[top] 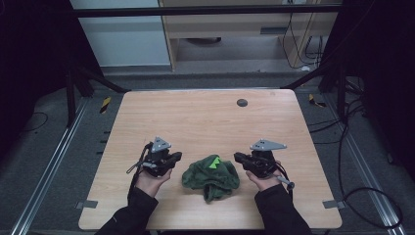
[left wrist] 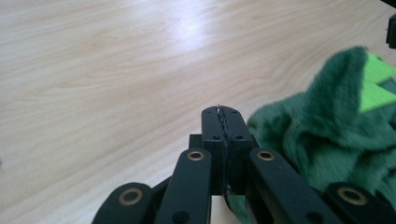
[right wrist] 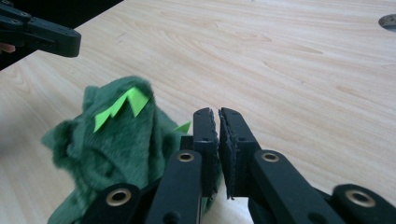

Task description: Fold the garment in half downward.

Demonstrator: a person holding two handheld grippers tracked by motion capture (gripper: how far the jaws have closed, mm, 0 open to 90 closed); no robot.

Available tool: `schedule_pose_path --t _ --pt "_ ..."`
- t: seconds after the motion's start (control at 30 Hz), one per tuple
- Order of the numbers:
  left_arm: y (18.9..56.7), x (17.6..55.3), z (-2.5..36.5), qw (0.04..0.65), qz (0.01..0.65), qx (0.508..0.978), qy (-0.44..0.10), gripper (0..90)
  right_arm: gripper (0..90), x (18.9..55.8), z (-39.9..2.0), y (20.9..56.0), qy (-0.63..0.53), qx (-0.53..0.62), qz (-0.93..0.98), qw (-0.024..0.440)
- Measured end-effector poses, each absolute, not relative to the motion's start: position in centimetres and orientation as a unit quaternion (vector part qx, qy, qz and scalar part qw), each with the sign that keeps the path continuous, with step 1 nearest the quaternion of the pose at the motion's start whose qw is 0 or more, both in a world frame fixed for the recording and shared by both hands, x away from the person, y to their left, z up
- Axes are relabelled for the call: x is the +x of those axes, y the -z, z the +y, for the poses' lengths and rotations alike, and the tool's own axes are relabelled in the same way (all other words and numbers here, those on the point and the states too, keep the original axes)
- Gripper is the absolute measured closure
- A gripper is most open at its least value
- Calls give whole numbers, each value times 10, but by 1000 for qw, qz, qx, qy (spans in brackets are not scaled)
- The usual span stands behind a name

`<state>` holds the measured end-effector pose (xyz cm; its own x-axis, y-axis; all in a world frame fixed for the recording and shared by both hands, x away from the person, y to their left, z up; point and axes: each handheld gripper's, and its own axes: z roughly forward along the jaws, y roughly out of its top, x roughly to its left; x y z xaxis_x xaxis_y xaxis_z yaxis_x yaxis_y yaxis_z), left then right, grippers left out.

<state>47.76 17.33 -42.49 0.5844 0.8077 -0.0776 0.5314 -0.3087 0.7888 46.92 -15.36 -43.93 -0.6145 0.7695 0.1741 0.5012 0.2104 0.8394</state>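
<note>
A crumpled dark green fleece cloth (top: 211, 172) with bright green spikes lies near the front edge of the wooden table (top: 210, 117). My left gripper (top: 177, 156) hovers just left of it, jaws pressed together with nothing between them (left wrist: 220, 112). The cloth (left wrist: 336, 135) sits to the right of those jaws. My right gripper (top: 238, 156) hovers just right of the cloth, its jaws (right wrist: 218, 114) nearly touching, with a hairline gap and nothing in it. In the right gripper view the cloth (right wrist: 116, 140) rises left of the jaws, and the left gripper (right wrist: 42, 35) shows at top left.
A small dark round hole (top: 242, 102) sits near the table's far edge, also visible as the hole (right wrist: 387, 19) in the right gripper view. Black frame bars (top: 98, 81) and cables (top: 352, 147) flank the table. Bare wood stretches behind the cloth.
</note>
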Motion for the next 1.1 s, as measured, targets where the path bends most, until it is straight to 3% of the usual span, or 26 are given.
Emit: schedule_pose_path --t 0.13,0.5,1.1 --pt "426 485 164 411 420 792 -169 899 897 476 -151 442 -467 416 767 144" --pt "441 492 141 414 393 810 -137 900 900 487 -138 454 -461 418 771 133" --pt "440 467 139 418 356 829 -106 900 898 465 -119 455 -460 378 797 101"
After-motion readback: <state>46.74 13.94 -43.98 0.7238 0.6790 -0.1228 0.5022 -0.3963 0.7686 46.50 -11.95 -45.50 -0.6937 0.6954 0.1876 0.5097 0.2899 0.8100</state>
